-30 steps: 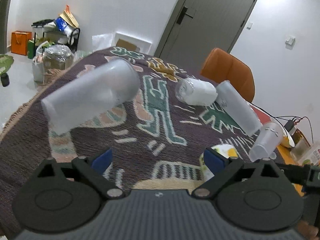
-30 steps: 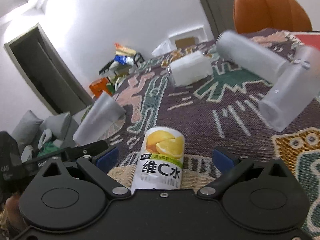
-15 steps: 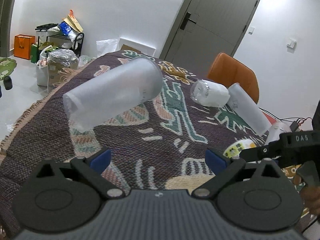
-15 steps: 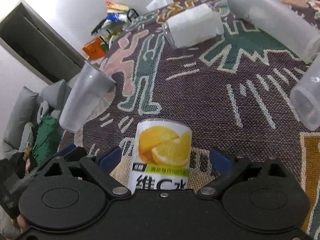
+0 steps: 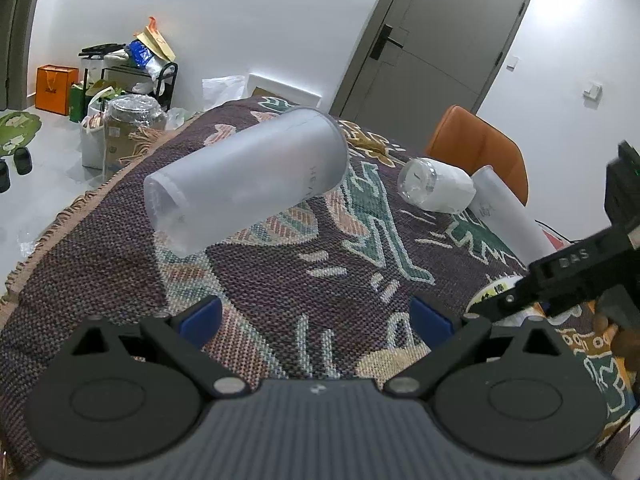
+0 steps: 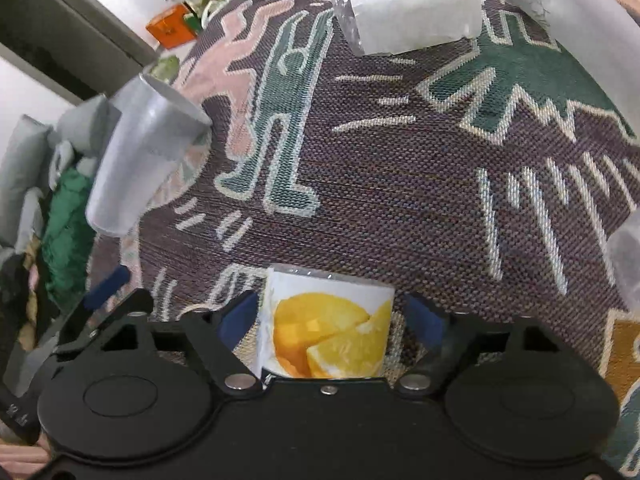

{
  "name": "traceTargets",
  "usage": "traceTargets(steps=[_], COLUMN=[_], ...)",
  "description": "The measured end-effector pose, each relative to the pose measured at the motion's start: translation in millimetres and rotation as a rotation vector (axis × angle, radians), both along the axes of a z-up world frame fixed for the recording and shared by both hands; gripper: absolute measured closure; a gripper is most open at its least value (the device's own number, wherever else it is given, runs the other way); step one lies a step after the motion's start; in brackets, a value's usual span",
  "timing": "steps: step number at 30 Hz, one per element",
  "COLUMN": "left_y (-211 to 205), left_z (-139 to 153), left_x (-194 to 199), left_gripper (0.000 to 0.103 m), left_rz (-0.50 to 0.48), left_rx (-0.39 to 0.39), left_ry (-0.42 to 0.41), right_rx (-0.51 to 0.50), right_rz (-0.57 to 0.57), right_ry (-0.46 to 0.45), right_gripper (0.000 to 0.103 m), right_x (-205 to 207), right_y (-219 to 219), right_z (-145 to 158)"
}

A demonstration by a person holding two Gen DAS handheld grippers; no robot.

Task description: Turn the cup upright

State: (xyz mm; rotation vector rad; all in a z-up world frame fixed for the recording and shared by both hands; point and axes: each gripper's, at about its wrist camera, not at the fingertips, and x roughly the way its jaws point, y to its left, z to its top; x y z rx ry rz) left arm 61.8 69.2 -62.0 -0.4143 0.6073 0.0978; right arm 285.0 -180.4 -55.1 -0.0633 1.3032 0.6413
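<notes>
A frosted plastic cup lies on its side on the patterned cloth, ahead and a little left of my open left gripper; it also shows in the right wrist view at far left. A lemon-print cup lies between the blue pads of my right gripper. The jaws stand close at both sides of it, and contact is unclear. The right gripper's fingers show in the left wrist view over that cup.
A white-wrapped clear cup and a long frosted tube lie on their sides further back; both show in the right wrist view, cup and tube. An orange chair stands behind the table. Clutter sits on the floor at left.
My left gripper moved closer to the frosted cup, which looms larger. My right gripper came down over the lemon cup and its jaws have narrowed around it.
</notes>
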Motion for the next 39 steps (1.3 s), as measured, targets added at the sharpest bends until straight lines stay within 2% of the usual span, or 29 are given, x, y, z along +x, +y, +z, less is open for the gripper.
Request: traceTargets(steps=[3,10,19,25,28,30,35,39], left_y=[-2,-12,-26,-29,-30,-31,-31,-32], left_z=[2,9,17,25,27,27,27,28], left_x=[-2,-4,-9,-14,-15,-15,-15,-14], left_gripper=[0.004,0.004,0.004,0.004,0.004,0.004,0.004,0.004], left_rz=[-0.011,-0.027,-0.051,-0.053,-0.053,-0.053,-0.052,-0.056], left_rx=[0.0,0.013,0.035,0.052,0.057,0.06,0.062,0.062], left_ry=[-0.006,-0.016,-0.029,-0.051,-0.056,-0.058,-0.055,-0.054], right_rx=[0.029,0.083,0.115,0.089,0.061,0.049,0.053,0.079], right_rz=[-0.008,-0.015,0.012,0.011,0.025,0.033,0.022,-0.006], right_ry=[-0.011,-0.119,-0.433,-0.616,-0.678,-0.704,-0.704,-0.654], right_gripper=[0.042,0.043,0.043,0.044,0.044,0.044,0.043,0.043], right_x=[-2,-23,-76,-100,-109,-111,-108,-102], right_y=[-2,-21,-40,-39,-36,-33,-30,-32], right_z=[6,31,80,88,87,84,74,60])
